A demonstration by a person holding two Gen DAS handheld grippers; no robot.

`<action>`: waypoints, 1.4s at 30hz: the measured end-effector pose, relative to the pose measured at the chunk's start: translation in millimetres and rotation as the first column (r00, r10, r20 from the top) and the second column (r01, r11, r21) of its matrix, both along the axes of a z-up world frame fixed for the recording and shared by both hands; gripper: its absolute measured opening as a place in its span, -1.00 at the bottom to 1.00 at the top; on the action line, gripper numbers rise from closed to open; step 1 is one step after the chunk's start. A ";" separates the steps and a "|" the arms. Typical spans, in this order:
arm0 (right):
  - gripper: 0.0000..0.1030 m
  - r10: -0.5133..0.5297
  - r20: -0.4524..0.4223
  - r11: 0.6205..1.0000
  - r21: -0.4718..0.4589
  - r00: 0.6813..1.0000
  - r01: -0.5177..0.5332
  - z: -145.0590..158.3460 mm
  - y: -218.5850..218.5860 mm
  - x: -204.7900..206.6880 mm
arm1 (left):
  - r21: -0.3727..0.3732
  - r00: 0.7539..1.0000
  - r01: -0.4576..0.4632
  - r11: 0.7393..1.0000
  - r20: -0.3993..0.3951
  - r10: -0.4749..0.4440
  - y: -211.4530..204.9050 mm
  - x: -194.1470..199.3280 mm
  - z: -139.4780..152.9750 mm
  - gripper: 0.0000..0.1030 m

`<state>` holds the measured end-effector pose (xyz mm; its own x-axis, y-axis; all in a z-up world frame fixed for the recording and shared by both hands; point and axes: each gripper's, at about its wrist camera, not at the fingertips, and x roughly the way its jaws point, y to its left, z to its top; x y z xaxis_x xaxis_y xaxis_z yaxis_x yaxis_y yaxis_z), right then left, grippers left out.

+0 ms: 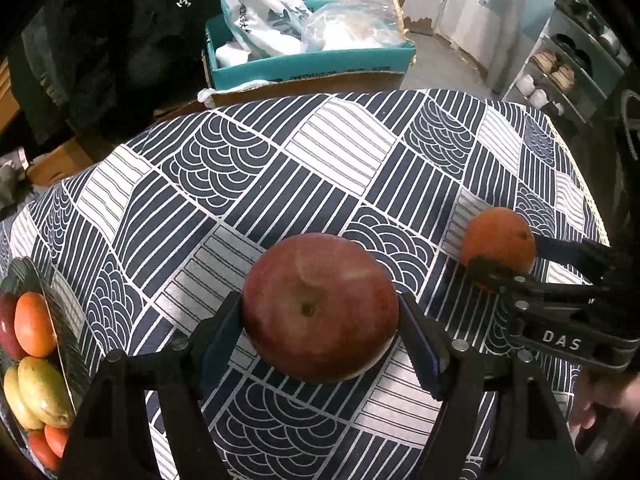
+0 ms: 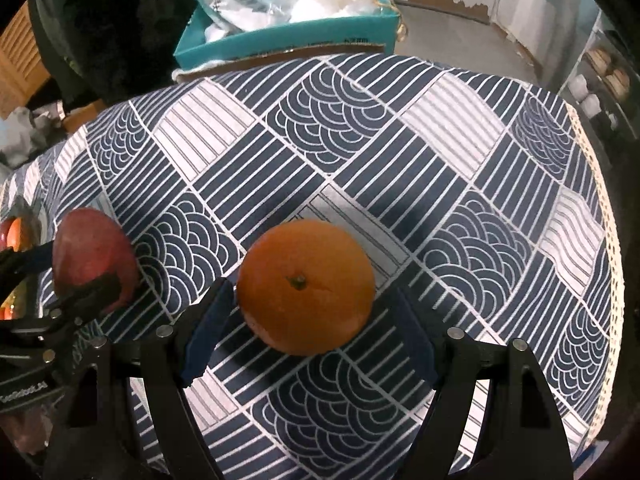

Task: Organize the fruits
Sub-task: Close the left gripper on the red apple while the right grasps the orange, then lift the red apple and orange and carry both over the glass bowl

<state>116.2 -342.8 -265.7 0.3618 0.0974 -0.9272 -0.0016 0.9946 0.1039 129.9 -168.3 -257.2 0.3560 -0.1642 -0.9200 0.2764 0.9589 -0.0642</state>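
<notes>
A red apple (image 1: 320,308) sits between the blue pads of my left gripper (image 1: 320,314), which is shut on it above the patterned tablecloth (image 1: 248,168). To its right an orange (image 1: 498,240) is clamped by my right gripper (image 1: 516,266). In the right wrist view the orange (image 2: 306,284) fills the gap of the right gripper (image 2: 308,304), stem end up. The apple (image 2: 94,258) shows at the left there, in the left gripper (image 2: 76,276). A dark bowl (image 1: 60,320) at the table's left edge holds an orange fruit, mangoes and small red fruits.
A teal cardboard box (image 1: 312,66) stuffed with plastic bags stands behind the table. A shoe rack (image 1: 560,72) is at the far right. The table's right edge (image 2: 608,240) has a cream trim. A hand (image 1: 600,404) holds the right gripper.
</notes>
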 end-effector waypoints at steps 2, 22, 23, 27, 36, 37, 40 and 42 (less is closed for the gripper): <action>0.55 0.001 -0.007 1.000 -0.005 1.000 -0.001 -5.0 1.5 2.4 | -0.001 1.000 -0.003 1.000 -0.006 0.003 0.4 0.7 -2.2 0.51; 0.33 -0.016 0.044 1.000 -0.014 0.999 0.016 10.2 3.6 0.2 | -0.023 1.000 -0.017 1.000 0.023 0.018 9.3 -7.1 15.9 0.51; 0.33 -0.017 0.055 1.000 -0.020 0.998 0.018 14.4 3.8 -1.5 | -0.025 0.999 -0.019 1.000 0.026 0.020 10.5 -8.4 18.4 0.51; 0.33 -0.014 0.092 0.999 -0.045 0.996 0.018 30.3 5.3 -7.4 | -0.030 0.999 -0.027 0.999 0.042 0.028 15.7 -12.9 29.1 0.51; 0.33 0.002 0.165 0.997 -0.075 0.986 0.010 71.5 15.2 -22.1 | -0.048 0.995 -0.050 0.998 0.089 0.054 31.6 -25.2 60.2 0.50; 0.33 0.005 0.172 0.997 -0.079 0.985 0.009 75.9 17.4 -22.7 | -0.045 0.994 -0.050 0.998 0.098 0.055 33.3 -27.5 64.1 0.51; 0.33 0.015 0.200 0.997 -0.079 0.980 0.001 91.0 22.6 -27.6 | -0.054 0.991 -0.052 0.997 0.120 0.058 39.0 -34.2 76.1 0.50; 0.33 0.023 0.223 0.997 -0.080 0.975 -0.005 101.1 27.1 -30.7 | -0.063 0.990 -0.055 0.996 0.128 0.063 41.9 -37.1 82.5 0.51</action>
<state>85.5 -315.8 -164.7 0.5599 0.0340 -0.8279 -0.0296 0.9993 0.0211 92.8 -126.4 -174.6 0.4822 -0.1923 -0.8547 0.2290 0.9694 -0.0889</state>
